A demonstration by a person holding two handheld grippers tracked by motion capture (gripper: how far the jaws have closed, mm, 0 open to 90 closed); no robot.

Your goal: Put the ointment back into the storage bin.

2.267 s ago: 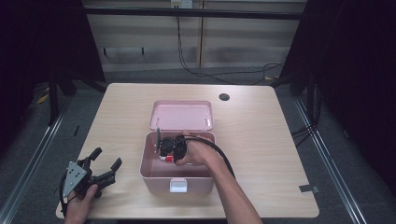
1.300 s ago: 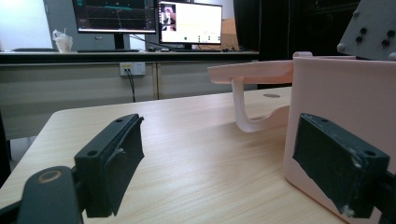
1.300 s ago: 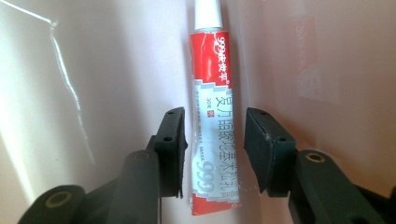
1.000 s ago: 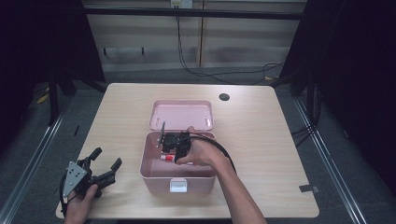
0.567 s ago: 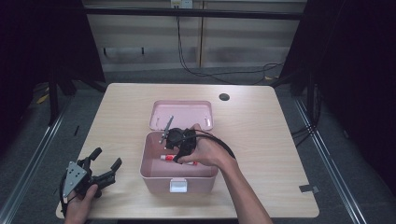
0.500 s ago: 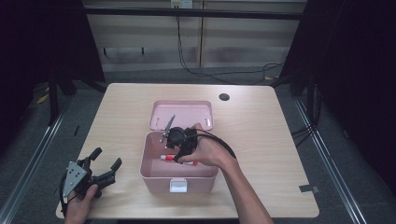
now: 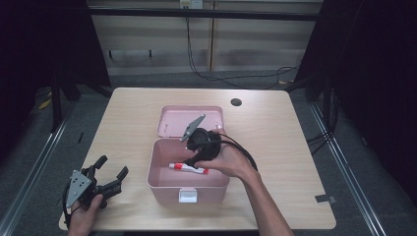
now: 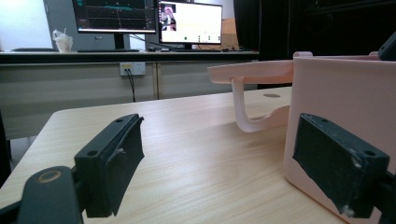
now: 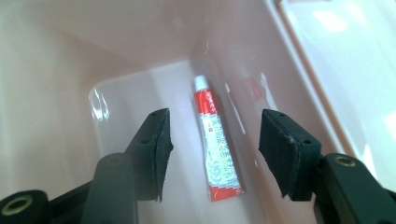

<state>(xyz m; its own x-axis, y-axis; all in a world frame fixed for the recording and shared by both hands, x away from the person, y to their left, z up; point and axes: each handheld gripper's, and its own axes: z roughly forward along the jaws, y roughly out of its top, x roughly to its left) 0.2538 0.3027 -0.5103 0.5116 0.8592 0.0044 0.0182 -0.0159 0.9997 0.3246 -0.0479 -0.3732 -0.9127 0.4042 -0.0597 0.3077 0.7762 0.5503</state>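
1. While my left gripper (image 7: 109, 175) rests on the table's near left corner, jaws spread on nothing, I leave it parked.
2. My right gripper (image 9: 212, 154) hangs over the open pink box (image 7: 162, 182); its jaws have just been opening, and the red-and-white tube (image 9: 215, 151) lies loose on the box floor below them. I should lift straight, clear of the walls.
3. The hinged lid (image 7: 172, 120) lies back on the pale wood table (image 7: 275, 128).
4. Beyond are cables, dark curtains and lit monitors (image 8: 189, 21).

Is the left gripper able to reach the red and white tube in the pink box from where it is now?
Probably not directly. The left gripper rests open beside the pink box, whose wall stands between it and the tube; it must lift over the rim.
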